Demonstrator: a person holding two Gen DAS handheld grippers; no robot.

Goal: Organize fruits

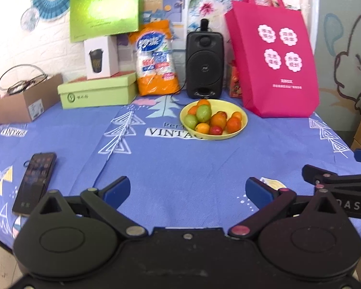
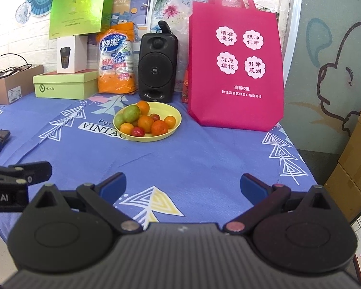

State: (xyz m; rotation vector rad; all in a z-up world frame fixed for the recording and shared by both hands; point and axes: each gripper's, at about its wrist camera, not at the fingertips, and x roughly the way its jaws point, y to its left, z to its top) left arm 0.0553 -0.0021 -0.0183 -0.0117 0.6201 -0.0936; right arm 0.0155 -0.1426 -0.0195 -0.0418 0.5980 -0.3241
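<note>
Yellow bowl [image 1: 243, 122] of fruits [image 1: 210, 120]: far across surface [image 1: 180, 168], dead ahead of left tongs [image 1: 187, 190], ahead-left of right tongs [image 2: 183, 185]. Both agape, empty.

Both views look from the near edge of the tabletop [image 1: 180, 163] toward the back wall, low and nearly level, with the yellow bowl [image 1: 243, 120] of fruit well ahead of each. The left wrist view sits left of the bowl's line, its own tongs [image 1: 187, 190] spread wide in the foreground, the bowl slightly right of centre. The right wrist view stands further right, so the bowl [image 2: 174, 118] falls left of centre beyond its tongs [image 2: 183, 187]. Both share the bowl, the black speaker [image 1: 204, 65] behind it and the pink bag [image 1: 274, 60] right of it. Each view catches the other tongs at its edge.
</note>
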